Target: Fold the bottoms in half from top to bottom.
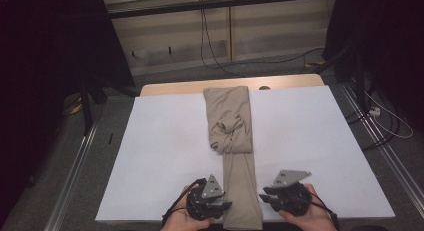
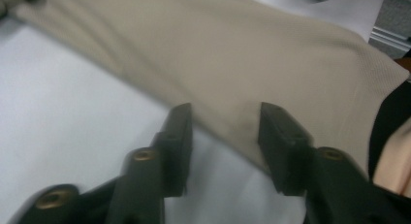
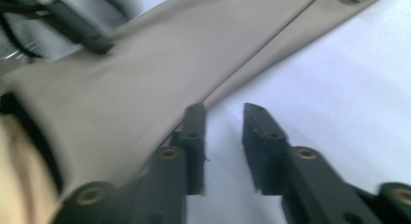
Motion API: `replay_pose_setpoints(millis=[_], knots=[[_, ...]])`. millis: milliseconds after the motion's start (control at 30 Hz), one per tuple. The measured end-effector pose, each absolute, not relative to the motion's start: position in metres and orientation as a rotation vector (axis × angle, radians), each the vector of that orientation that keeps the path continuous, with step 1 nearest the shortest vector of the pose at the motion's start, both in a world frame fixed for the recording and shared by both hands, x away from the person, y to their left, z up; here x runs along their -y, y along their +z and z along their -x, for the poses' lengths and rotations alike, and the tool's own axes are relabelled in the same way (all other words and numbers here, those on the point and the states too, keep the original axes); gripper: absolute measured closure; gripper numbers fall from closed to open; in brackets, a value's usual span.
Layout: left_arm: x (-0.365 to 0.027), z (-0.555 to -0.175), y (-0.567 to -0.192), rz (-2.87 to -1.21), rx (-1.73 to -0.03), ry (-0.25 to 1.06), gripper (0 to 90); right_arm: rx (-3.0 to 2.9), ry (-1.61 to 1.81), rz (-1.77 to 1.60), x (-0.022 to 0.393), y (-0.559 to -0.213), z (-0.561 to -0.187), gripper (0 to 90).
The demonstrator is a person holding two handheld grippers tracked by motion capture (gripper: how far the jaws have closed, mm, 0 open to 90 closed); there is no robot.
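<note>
— Both hands sit at the 6 o'clock edge of the bench (image 1: 165, 156), each holding a claw. What lies between them?

— One long beige cloth (image 1: 235, 141), running from 12 o'clock down to 6 o'clock across the white sheet, bunched into a knot near the middle. Its near end hangs just over the front edge.

— And the left claw (image 1: 227, 205)?

— It sits at about 7 o'clock, touching the cloth's left border. In the left gripper view its jaws are spread, with the cloth's edge in the gap and the pads not pressing on it.

— The right claw (image 1: 261, 194)?

— At about 5 o'clock, just beside the cloth's right border. Its jaws stand apart too, with bare white sheet between them and the cloth edge against the inner one
</note>
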State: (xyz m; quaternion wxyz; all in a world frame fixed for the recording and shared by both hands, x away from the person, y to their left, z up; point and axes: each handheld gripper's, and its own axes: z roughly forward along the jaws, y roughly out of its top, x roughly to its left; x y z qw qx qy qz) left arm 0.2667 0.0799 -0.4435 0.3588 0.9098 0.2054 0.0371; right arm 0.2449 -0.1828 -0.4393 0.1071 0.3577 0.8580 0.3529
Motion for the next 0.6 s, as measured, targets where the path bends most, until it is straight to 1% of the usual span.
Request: replay_pose_setpoints(millis=[33,67,100,133,200,233,267,300,400,600], knots=[[-0.080,-0.265,-0.444,-2.339,-0.542,0.100,86.9,-2.524,1.043,-1.055,0.180,-0.442,-0.257,68.5],[-0.081,-0.263,-0.443,-2.353,-0.526,0.112,88.9,-2.506,1.036,-1.052,0.177,-0.444,-0.265,65.4],[-0.081,-0.263,-0.442,-2.369,-0.513,0.115,89.6,-2.504,1.034,-1.064,0.173,-0.447,-0.273,64.0],[-0.083,-0.262,-0.442,-2.364,-0.540,0.114,89.8,-2.500,1.035,-1.075,0.171,-0.448,-0.279,66.2],[-0.089,-0.262,-0.442,-2.356,-0.560,0.101,89.8,-2.473,1.039,-1.085,0.165,-0.451,-0.289,65.5],[-0.091,-0.262,-0.442,-2.352,-0.568,0.098,89.8,-2.469,1.051,-1.086,0.163,-0.452,-0.293,70.4],[-0.095,-0.262,-0.440,-2.350,-0.583,0.112,89.8,-2.475,1.051,-1.080,0.161,-0.451,-0.294,78.3],[-0.097,-0.262,-0.440,-2.347,-0.593,0.112,89.8,-2.502,1.062,-1.058,0.160,-0.451,-0.294,90.0],[-0.106,-0.265,-0.438,-2.333,-0.623,0.108,89.8,-2.488,0.990,-1.059,0.157,-0.449,-0.287,90.0],[-0.109,-0.265,-0.441,-2.335,-0.644,0.054,88.7,-2.493,0.982,-1.130,0.174,-0.447,-0.277,90.0]])
